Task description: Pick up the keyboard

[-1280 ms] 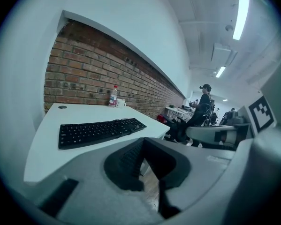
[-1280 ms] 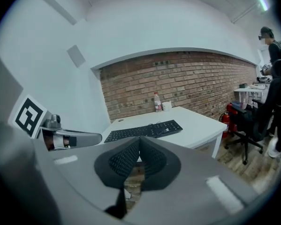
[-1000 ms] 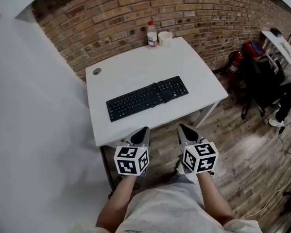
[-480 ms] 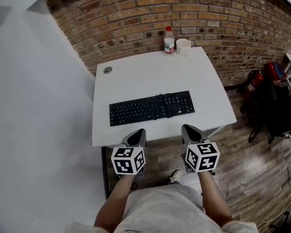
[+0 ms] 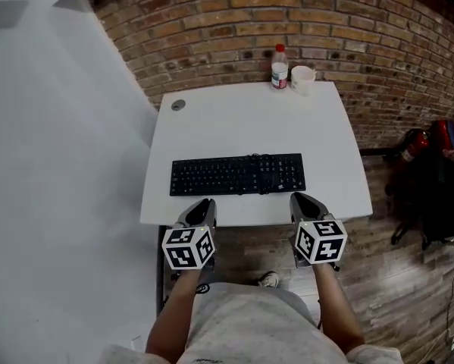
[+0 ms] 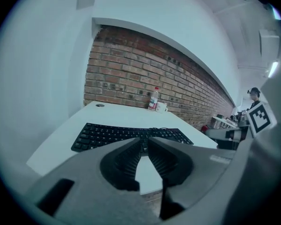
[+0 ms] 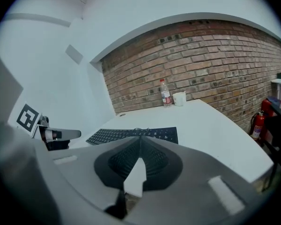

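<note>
Left gripper point(image 6: 144, 142): the jaws are opening, only a narrow slit showing at the tips, with nothing between them. The ribbed pads point(image 6: 125, 159) are bare.

Right gripper point(image 7: 140, 139): jaws clenched tip to tip, empty.

Both are held low and aimed over the near edge of the counter point(image 5: 242, 123). They sit side by side and well apart, each with its marker cube toward the person. My guess is that this spacing is meant for taking a long, flat thing at two places, not one.

Keyboard point(image 5: 238, 174): black, lying flat on the counter, long side parallel to the near edge, with a strip of bare white top in front of it.
- It is just beyond both sets of jaws and touches neither.
- From the head view, the left jaws point at its left part, a little in from the left end.
- The right jaws point at its right end, by the number keys.
- Neither gripper is over it yet; the tips are about level with the counter's near edge.

Lying close to the near edge puts it within easy reach. Being so flat, it will probably need the jaws spread and brought to its edges.

Farther out:
- A bottle point(image 5: 279, 67) with a red cap and a white cup point(image 5: 303, 80) stand just beside each other at the far right edge, against the brick wall point(image 5: 234, 29), clear of the working area.
- A round cable hole point(image 5: 179, 105) sits at the far left of the counter.
</note>
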Demonstrator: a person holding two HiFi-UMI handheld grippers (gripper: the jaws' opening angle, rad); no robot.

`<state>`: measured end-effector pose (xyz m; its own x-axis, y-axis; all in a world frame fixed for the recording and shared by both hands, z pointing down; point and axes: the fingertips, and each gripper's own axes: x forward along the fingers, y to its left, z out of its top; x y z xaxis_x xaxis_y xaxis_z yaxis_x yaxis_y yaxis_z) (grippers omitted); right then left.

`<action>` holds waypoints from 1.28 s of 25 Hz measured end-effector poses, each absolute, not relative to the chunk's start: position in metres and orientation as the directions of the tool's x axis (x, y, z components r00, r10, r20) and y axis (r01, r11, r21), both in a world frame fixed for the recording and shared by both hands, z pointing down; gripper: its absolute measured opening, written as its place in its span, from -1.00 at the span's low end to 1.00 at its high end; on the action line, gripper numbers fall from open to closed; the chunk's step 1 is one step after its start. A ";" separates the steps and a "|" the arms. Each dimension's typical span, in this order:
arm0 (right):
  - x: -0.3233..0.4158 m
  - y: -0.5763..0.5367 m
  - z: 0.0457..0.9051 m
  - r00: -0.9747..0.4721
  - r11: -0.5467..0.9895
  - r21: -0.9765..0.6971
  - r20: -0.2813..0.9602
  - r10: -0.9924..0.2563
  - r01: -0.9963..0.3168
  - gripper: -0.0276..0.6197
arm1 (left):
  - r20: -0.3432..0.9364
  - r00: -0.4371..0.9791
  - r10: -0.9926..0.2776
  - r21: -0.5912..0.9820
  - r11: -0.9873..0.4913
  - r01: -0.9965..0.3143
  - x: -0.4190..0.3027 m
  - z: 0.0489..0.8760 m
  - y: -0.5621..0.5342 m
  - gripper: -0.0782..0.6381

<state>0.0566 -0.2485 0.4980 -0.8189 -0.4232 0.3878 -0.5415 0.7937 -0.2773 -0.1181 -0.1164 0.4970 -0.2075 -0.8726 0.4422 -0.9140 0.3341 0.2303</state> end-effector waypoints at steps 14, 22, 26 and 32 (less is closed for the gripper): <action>0.032 -0.303 0.529 -0.784 0.792 -0.239 0.461 -0.416 -0.561 -0.48 | 0.466 -0.309 -0.829 0.234 0.452 -0.861 -0.206 0.531 -0.125 -0.04; 0.013 -0.340 0.554 -0.738 0.774 -0.219 0.532 -0.416 -0.594 -0.22 | 0.519 -0.344 -0.782 0.211 0.508 -0.835 -0.260 0.562 -0.132 0.29; 0.004 -0.356 0.565 -0.716 0.768 -0.214 0.568 -0.406 -0.604 -0.12 | 0.531 -0.344 -0.774 0.209 0.514 -0.832 -0.281 0.569 -0.140 0.41; -0.004 -0.372 0.581 -0.687 0.739 -0.233 0.609 -0.397 -0.633 0.11 | 0.569 -0.295 -0.768 0.226 0.491 -0.841 -0.298 0.583 -0.154 0.54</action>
